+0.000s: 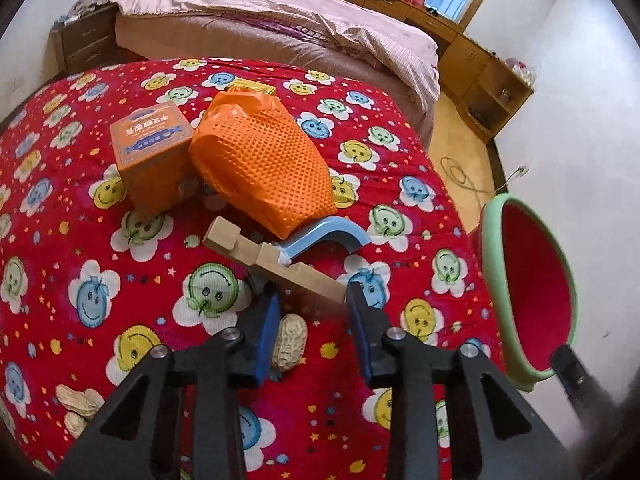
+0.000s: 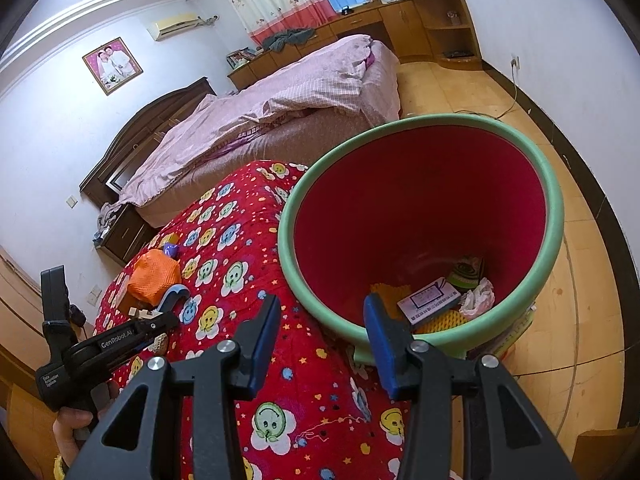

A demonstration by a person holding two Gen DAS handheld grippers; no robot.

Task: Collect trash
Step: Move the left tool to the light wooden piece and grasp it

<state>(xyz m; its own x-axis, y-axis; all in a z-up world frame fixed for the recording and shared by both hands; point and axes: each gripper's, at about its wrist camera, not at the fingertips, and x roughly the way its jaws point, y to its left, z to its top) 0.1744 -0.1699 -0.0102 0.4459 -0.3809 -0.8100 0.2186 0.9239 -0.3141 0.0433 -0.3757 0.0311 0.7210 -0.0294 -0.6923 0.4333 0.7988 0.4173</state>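
A peanut shell [image 1: 290,342] lies on the red smiley-face cloth [image 1: 80,220] between the fingers of my left gripper [image 1: 314,312]. It sits beside the left pad, with a gap to the right pad, so the gripper is open. Just beyond the tips lie a notched wooden piece [image 1: 272,256] and a curved blue plastic piece [image 1: 324,232]. My right gripper [image 2: 322,332] straddles the green rim of the red trash bin [image 2: 304,208], one finger outside and one inside, and is shut on it. The tilted bin holds a small box, tissue and wrappers.
An orange mesh bag [image 1: 264,164], an orange carton [image 1: 154,148] and a yellow box [image 1: 256,86] stand further back on the cloth. More peanut shells [image 1: 76,404] lie at the near left. A bed [image 1: 260,24] and wooden cabinets stand behind.
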